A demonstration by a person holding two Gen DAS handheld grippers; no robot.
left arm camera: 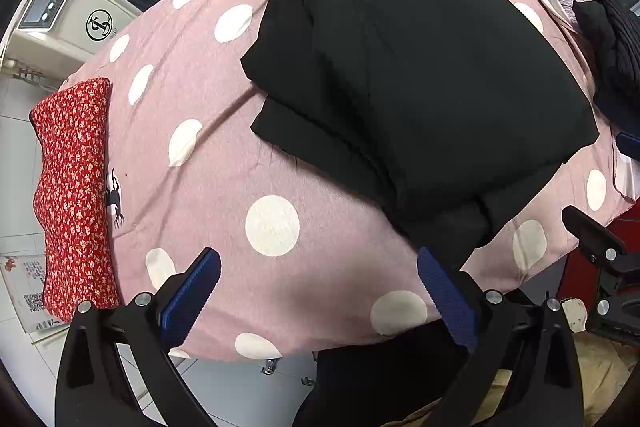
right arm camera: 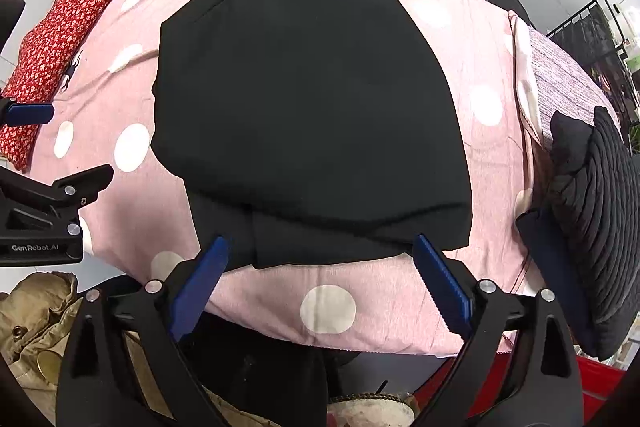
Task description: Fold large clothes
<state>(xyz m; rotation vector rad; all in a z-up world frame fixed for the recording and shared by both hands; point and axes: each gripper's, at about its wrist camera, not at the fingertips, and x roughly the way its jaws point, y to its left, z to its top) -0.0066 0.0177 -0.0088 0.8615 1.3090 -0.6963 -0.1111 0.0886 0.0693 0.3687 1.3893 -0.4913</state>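
- Both tongs stand wide apart and hold nothing: the left tongs [left arm camera: 318, 297] hover over the near edge of the bed, the right tongs [right arm camera: 320, 283] just short of the garment's near hem.
- Ahead of the right tongs, the black garment [right arm camera: 312, 99] lies folded in layers, flat on the pink polka-dot bedcover [right arm camera: 120, 99]; from the left tongs it sits ahead and to the right.
- Far left of the left tongs, a red floral cushion [left arm camera: 72, 195] rests along the bed's edge.
- Right of the right tongs lies a dark ribbed bundle [right arm camera: 600, 211].
- Below its left finger, a tan jacket [right arm camera: 32, 331] is bunched.
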